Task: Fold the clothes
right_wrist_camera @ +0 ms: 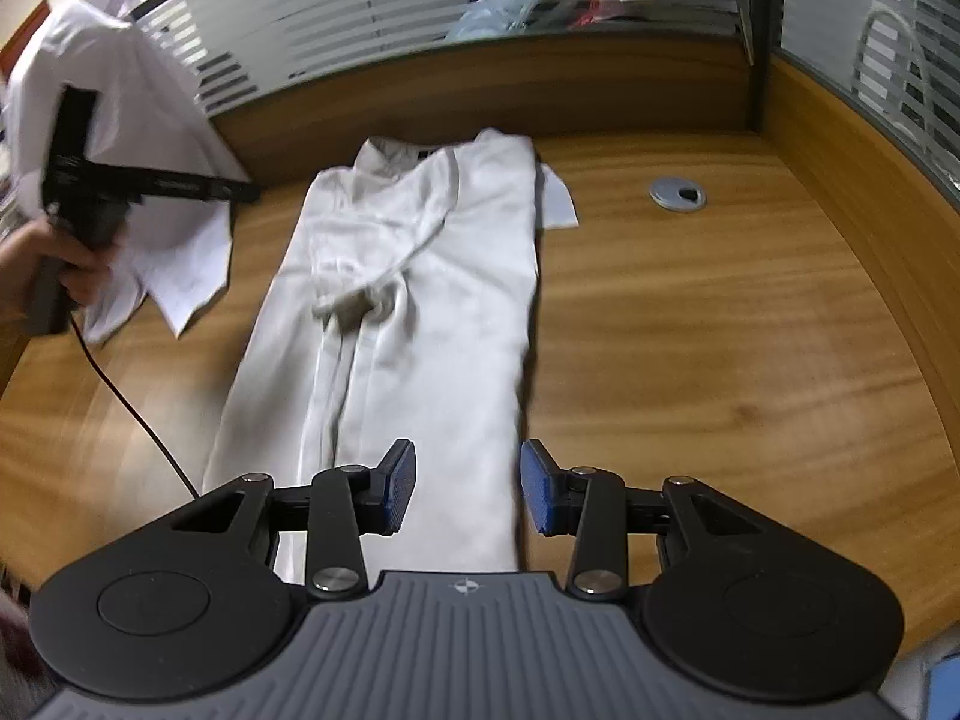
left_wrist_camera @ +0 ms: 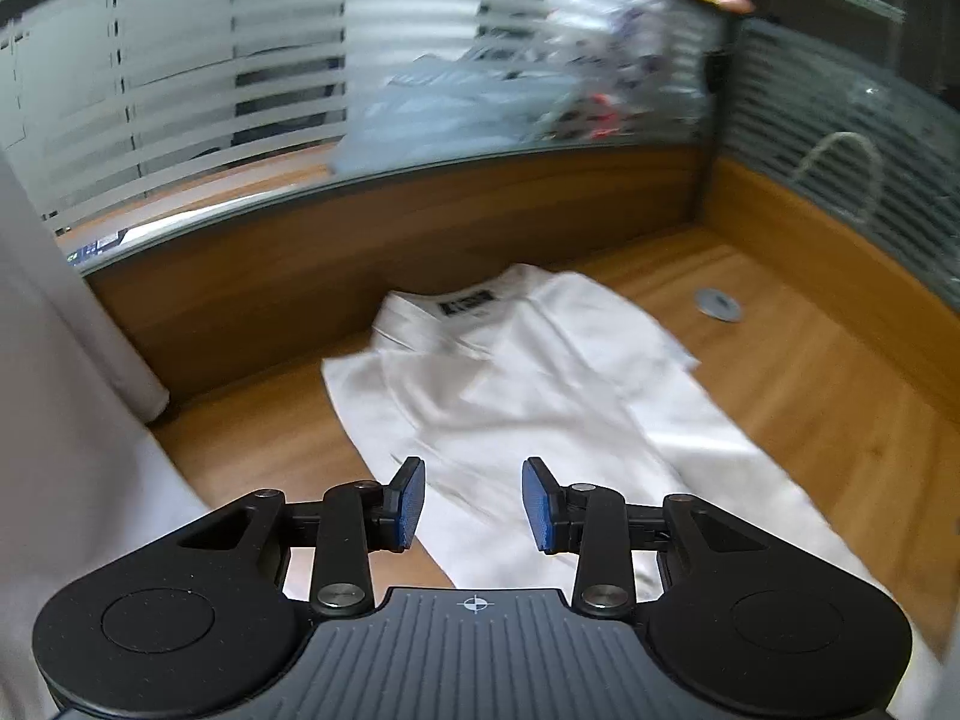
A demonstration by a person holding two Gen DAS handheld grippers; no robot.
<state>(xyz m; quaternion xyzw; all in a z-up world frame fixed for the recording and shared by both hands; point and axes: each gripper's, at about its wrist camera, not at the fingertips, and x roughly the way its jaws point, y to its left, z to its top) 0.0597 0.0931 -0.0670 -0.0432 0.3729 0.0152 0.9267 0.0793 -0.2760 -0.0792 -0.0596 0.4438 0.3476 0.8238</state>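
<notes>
A white shirt lies on the wooden desk, folded lengthwise into a long strip, with its collar and black label at the far end. In the right wrist view the shirt has a sleeve bunched across its middle. My left gripper hovers over the shirt's near part, open, with nothing between its blue pads. My right gripper is over the shirt's near end, also open and empty. The left gripper's black handle shows at the left, held by a hand.
Another white garment is heaped at the desk's left side, behind the left gripper. A grey cable grommet sits right of the shirt. A striped glass partition walls the desk's back and right. A black cable trails across the left.
</notes>
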